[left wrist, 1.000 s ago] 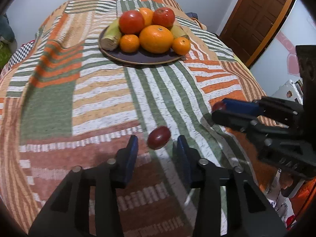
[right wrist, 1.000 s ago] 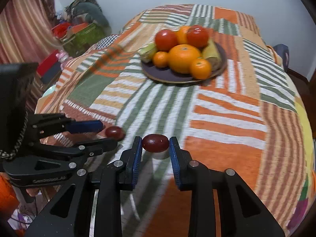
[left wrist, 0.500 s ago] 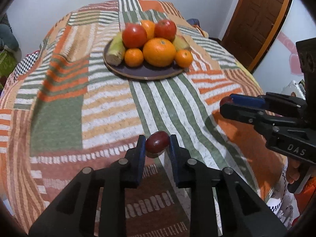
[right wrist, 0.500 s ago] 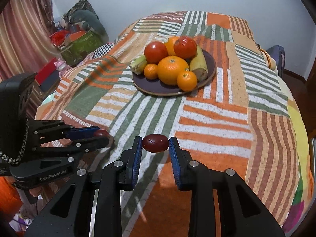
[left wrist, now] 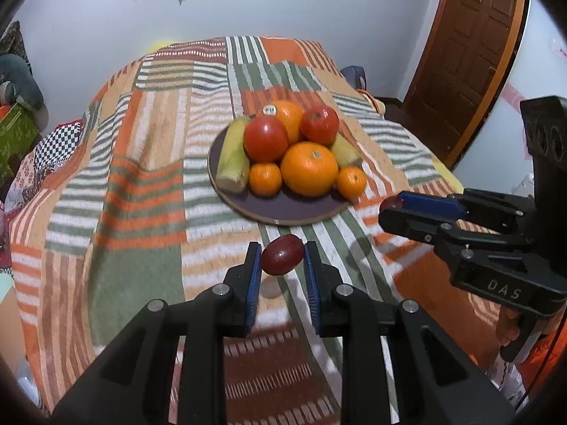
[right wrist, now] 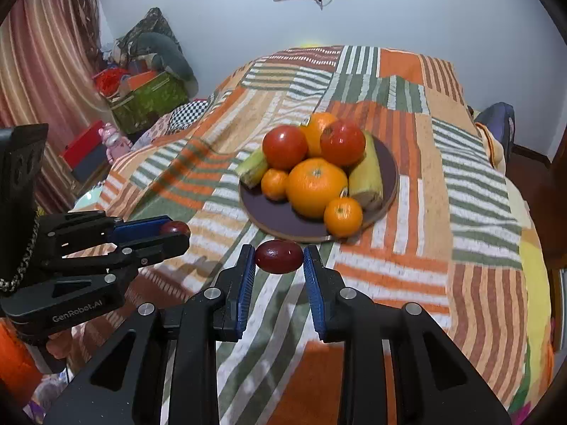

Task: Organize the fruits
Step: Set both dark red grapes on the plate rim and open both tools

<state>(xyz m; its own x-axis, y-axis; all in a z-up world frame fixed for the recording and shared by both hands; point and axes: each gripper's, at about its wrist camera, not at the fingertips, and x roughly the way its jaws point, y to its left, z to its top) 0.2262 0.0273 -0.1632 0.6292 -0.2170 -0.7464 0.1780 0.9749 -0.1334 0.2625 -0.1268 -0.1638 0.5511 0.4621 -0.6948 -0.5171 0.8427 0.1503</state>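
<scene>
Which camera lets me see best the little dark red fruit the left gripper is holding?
The left wrist view: the dark red fruit sits in the middle, pinched by the left gripper. The right wrist view shows only its tip poking past the fingers at the left edge.

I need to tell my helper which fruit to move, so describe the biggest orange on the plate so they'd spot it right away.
On the striped bedspread sits a round dark plate piled with fruit. The big orange lies at the front middle of the pile, between two small oranges and below two red tomatoes. It is far larger than those small oranges.
</scene>
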